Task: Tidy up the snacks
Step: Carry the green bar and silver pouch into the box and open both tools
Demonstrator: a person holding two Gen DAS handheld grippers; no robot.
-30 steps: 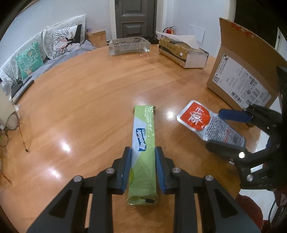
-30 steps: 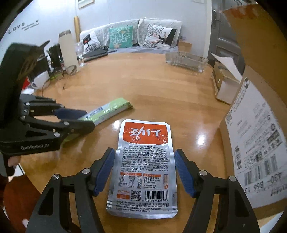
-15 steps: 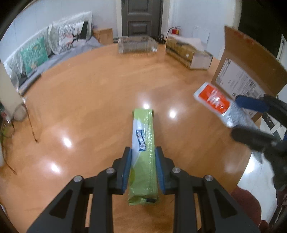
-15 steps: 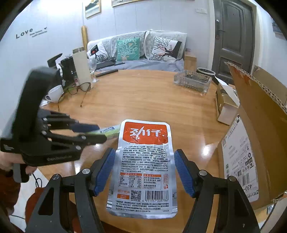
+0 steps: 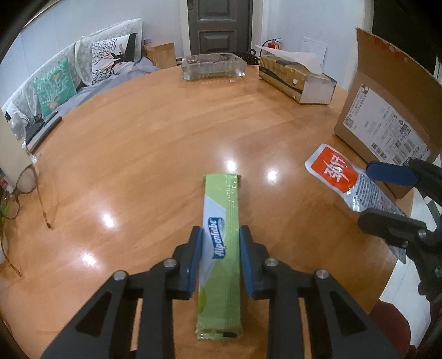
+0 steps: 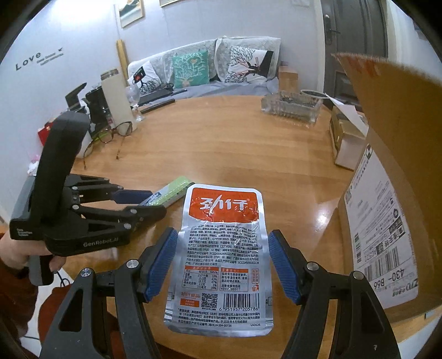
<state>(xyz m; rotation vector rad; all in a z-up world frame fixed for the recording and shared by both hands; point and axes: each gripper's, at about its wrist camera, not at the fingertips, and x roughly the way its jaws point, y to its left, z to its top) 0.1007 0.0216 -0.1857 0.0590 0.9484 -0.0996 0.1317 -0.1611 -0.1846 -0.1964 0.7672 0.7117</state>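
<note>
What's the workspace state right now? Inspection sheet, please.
Surface: round wooden table, glossy, with light glare.
Job's things: green snack bar; silver-orange snack pouch; open cardboard box at the table's right edge.
Clutter: tissue box, glass tray, eyeglasses, tumbler.
Grippers: left gripper shut on the bar; right gripper shut on the pouch.
Cables: nothing seen.
Surroundings: sofa with cushions, dark door.

Green bar [image 5: 221, 248]; silver-orange pouch [image 6: 221, 248]
</note>
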